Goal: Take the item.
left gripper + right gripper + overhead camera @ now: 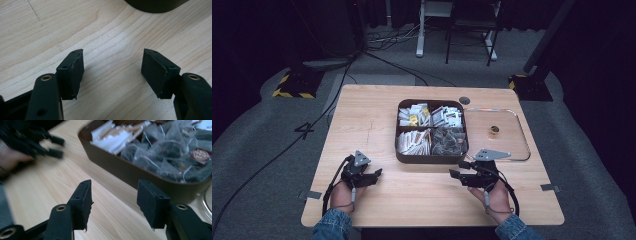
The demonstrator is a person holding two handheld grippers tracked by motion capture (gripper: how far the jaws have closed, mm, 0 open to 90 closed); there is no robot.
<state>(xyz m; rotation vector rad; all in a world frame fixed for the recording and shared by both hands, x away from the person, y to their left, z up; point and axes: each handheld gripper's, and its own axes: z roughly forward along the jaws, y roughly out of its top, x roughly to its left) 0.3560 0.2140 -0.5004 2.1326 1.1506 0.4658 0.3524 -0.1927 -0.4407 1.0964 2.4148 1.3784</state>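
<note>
brown tray point(404, 156) just beyond right gripper point(458, 170)

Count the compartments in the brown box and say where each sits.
4 in the brown box: far left and far right hold packets; near left holds white sachets; near right holds dark tea bags.

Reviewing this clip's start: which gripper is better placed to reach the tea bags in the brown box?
Right. The right gripper sits open beside the box's tea bags; the left gripper is farther off.
</note>
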